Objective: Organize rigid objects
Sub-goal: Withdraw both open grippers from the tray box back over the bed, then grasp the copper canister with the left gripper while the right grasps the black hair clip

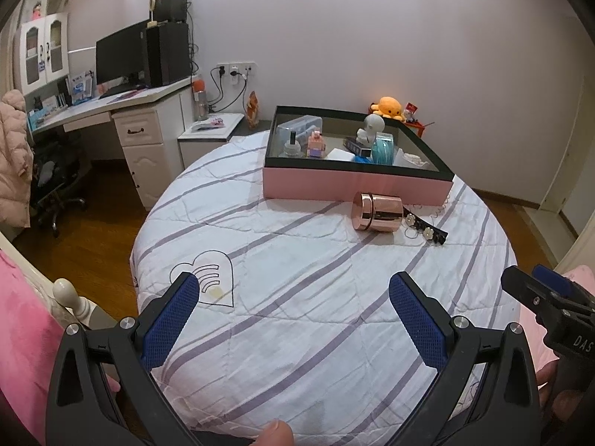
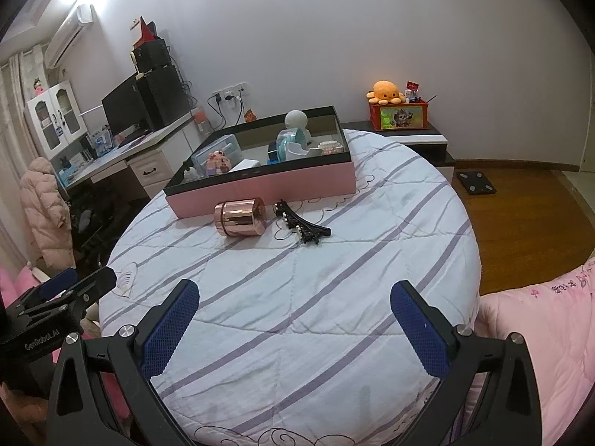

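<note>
**Tin and hair clip lie loose on the bed in front of the pink box**

A rose-gold tin (image 1: 377, 211) lies on its side on the striped quilt of the bed (image 1: 297, 316), just in front of the long pink wall of the box (image 1: 357, 184). Its long axis runs roughly along that wall, with the lidded end pointing toward the desk side of the room and the other end toward the hair clip. In the right wrist view the tin (image 2: 240, 216) looks very near the box wall; whether it touches cannot be told.

Just beside the tin lies a black hair clip (image 2: 299, 220) with small flower studs. Its long axis is slanted: one end points toward the box wall, the other toward the near edge of the bed and away from the tin. In the left wrist view the clip (image 1: 427, 227) is partly hidden behind the tin.

The box sits at the far edge of the bed, open-topped with a dark rim. Inside are a clear plastic case (image 1: 299, 126), a small pink block figure (image 1: 316, 144), a white round-headed figure (image 1: 372, 126) and a teal tape dispenser (image 1: 383, 148), among other small things.

Both claws hover over the near part of the bed, well apart from the tin and clip. The left claw (image 1: 293, 319) is spread wide and holds nothing; the right claw (image 2: 295, 321) is likewise wide and bare. Only open quilt lies between the claws and the two loose things.
</note>
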`<state>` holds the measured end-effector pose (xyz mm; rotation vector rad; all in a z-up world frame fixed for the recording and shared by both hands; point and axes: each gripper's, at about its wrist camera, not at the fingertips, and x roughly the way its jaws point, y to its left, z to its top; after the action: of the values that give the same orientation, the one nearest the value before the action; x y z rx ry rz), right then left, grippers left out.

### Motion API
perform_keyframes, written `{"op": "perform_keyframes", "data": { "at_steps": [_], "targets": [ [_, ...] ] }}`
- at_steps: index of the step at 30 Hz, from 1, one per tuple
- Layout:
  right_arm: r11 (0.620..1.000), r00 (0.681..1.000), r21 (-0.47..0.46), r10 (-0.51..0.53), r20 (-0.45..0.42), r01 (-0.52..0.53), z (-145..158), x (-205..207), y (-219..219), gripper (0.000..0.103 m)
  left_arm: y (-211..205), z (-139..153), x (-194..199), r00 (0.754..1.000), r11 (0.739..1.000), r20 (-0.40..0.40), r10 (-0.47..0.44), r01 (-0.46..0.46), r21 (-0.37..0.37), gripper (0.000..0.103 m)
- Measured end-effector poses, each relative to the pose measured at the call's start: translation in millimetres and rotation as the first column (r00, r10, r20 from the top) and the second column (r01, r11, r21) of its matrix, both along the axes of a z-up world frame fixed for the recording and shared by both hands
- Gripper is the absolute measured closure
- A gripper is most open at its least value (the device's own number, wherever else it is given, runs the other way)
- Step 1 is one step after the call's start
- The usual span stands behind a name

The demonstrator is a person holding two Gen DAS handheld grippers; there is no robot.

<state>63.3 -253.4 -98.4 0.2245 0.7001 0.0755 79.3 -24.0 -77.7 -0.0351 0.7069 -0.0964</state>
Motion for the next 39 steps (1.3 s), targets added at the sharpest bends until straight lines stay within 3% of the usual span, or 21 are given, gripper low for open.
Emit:
{"op": "perform_keyframes", "data": {
  "at_steps": [17,24,30,39],
  "targets": [
    [1.000,1.000,-0.009,-0.006,-0.011,0.005,-7.2,4.7,-3.0,0.000,-7.0,-7.3,5.8,1.000,1.000,-0.015,-0.015,0.015,0.004,0.000],
    [0.995,0.998,-0.094,-0.027,-0.060,0.021,-25.9,32.8,-13.4,0.000,-43.8,-21.3,41.9,0.995,0.996,-0.054,-0.087,0.088,0.023,0.000],
    [0.993,0.994,-0.114,-0.021,-0.110,0.009,-45.2,62.6,-28.4,0.000,-69.5,-35.4,80.6,0.990,0.994,-0.092,-0.108,0.110,0.024,0.000],
    [0.981,0.984,-0.179,0.050,-0.172,-0.081,-62.0,95.2,-27.9,0.000,-95.9,-60.1,127.8,0.980,0.988,-0.152,-0.131,0.142,0.063,0.000]
  ]
}}
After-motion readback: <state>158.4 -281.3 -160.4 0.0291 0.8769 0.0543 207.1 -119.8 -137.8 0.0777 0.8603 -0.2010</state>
